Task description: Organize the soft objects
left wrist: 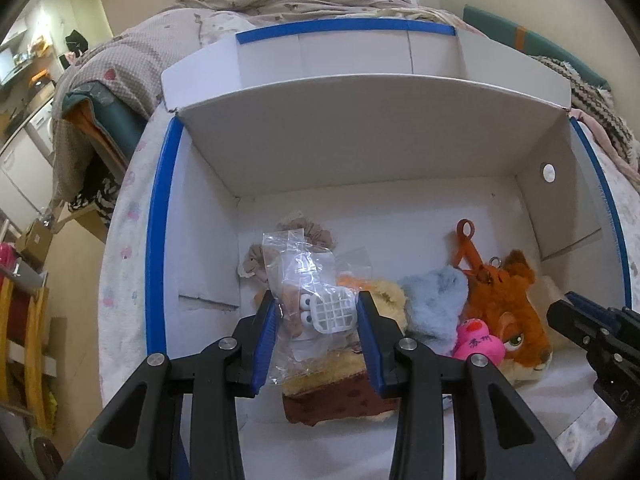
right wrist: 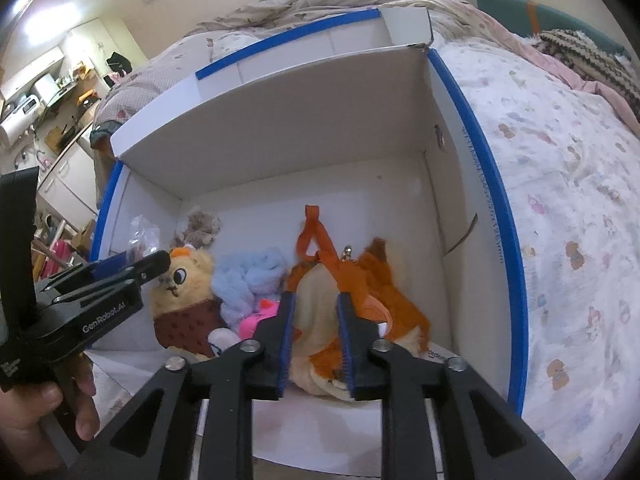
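while left fingers (left wrist: pixel 316 300) pinch upright plastic bag (left wrist: pixel 304 276); right fingers (right wrist: pixel 316 304) grip fox plush (right wrist: pixel 320 320).

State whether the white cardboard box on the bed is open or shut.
Open. The box has its flaps folded outward, and the plush fox lies visible inside.

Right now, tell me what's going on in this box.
A person with two handheld grippers is packing soft toys into a white cardboard box on a bed. The left gripper holds a toy in a clear plastic bag. The right gripper holds the orange fox plush beside the others.
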